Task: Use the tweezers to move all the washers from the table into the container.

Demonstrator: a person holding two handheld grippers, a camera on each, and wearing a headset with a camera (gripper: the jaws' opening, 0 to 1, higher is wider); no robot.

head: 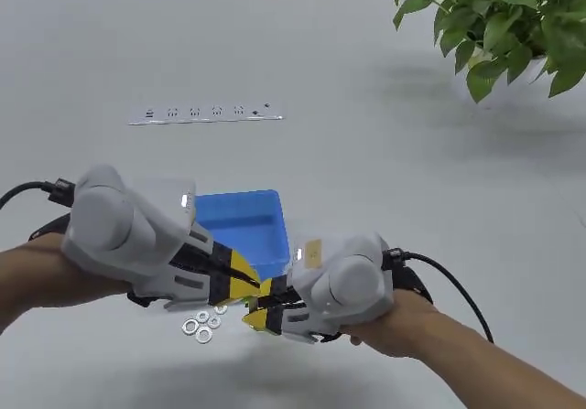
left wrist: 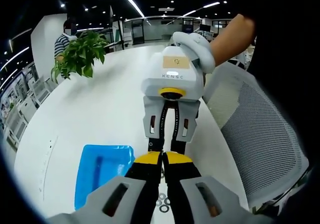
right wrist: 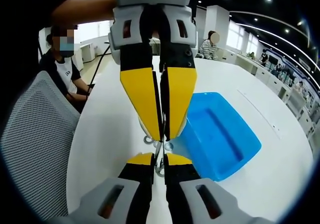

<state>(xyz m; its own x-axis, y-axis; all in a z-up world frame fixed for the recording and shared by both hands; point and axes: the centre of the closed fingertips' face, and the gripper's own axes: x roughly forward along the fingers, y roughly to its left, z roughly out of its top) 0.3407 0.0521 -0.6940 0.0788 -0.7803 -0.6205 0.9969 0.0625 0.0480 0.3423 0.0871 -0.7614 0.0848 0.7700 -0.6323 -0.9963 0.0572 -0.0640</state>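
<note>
Small silver metal ring washers (head: 203, 325) lie in a loose cluster on the white table (head: 366, 153), just off the 7 o'clock corner of the shallow blue rectangular plastic container (head: 261, 203), none of them inside it. In the right gripper view, two of them sit by the tray's near edge. Directly above the cluster, at its 1 o'clock in the head view, the left gripper (head: 242, 279) and right gripper (head: 258, 314) meet tip to tip. The right gripper's yellow-tipped jaws are drawn nearly together, with the slim silvery metal tweezers (right wrist: 159, 160) showing as a sliver between them. Whether the tweezers' arms are spread or pressed cannot be told. The left gripper's jaws are likewise almost touching; whether they also grip the tweezers is unclear. A long white power strip (head: 206, 113) lies at the container's 11 o'clock, and a leafy green potted plant (head: 504, 25) stands at 1 o'clock.
</note>
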